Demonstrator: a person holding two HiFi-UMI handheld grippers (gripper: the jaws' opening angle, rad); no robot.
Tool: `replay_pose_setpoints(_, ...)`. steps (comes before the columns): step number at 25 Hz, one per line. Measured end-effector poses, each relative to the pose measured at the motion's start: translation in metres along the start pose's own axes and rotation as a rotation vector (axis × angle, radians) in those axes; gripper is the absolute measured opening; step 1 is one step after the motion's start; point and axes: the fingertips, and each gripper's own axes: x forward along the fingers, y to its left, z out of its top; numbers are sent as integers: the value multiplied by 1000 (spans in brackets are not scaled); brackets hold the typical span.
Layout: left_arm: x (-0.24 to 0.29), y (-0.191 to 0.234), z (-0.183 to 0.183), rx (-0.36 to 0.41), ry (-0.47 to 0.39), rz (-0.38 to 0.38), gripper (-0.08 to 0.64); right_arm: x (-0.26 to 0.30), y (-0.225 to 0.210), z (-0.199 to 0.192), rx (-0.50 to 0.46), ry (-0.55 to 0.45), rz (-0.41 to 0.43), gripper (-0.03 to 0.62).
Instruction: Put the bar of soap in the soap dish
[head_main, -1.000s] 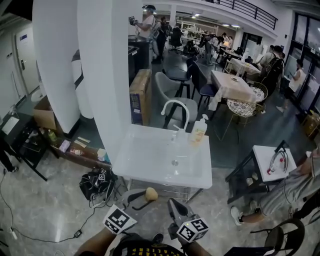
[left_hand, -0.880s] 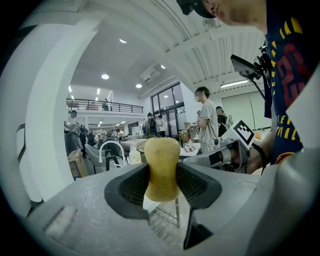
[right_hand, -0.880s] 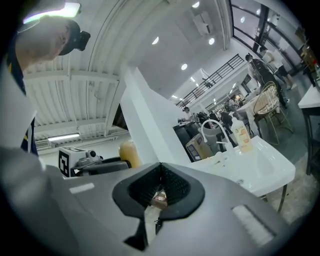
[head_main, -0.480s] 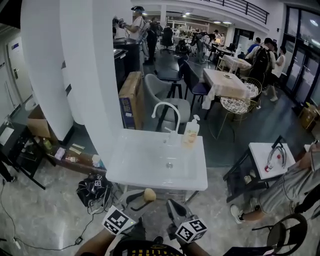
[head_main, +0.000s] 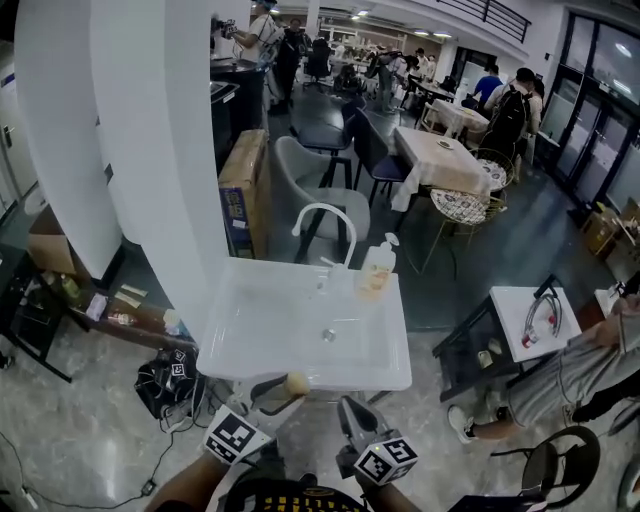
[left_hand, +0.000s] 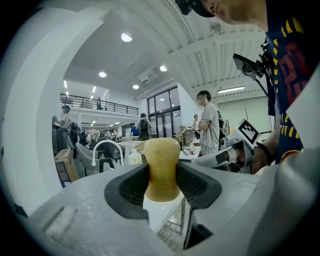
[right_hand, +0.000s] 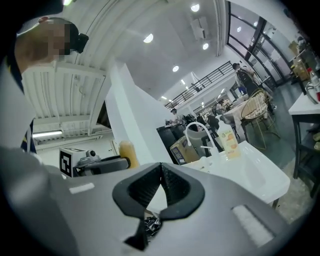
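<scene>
A yellowish bar of soap (left_hand: 162, 167) stands upright between the dark pads of my left gripper (left_hand: 162, 176), which is shut on it. In the head view the soap (head_main: 297, 383) sits at the left gripper's (head_main: 289, 389) tip, just before the front rim of the white sink (head_main: 262, 372). My right gripper (head_main: 348, 406) is beside it on the right, short of the sink. Its jaws (right_hand: 161, 172) are shut on nothing. The right gripper view also shows the soap (right_hand: 127, 152), off to the left. I can make out no soap dish.
A curved white faucet (head_main: 325, 215) and a pump bottle (head_main: 378, 270) stand at the sink's back edge. A white pillar (head_main: 150, 150) rises at the left. A black bag (head_main: 165, 385) lies on the floor at the left. A person sits at the right by a small white table (head_main: 530, 320).
Both grippers have moved forward to the sink, the left one still holding the soap. The sink now lies closer, its front rim just beyond the soap.
</scene>
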Motion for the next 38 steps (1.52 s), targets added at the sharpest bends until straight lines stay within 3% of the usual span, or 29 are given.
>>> replay_pose_setpoints(17,36,147,-19,-16,-4,-79,175,144,-35,37,-17,-45,-120,2)
replay_pose_setpoints(30,75,167,-37,-42,12,-180,175,166,-63,30,-5,-29,-209,2)
replay_pose_setpoints(38,99,178,-36,-13,35,-187,176,185,-84,39,24,-64,-180,3)
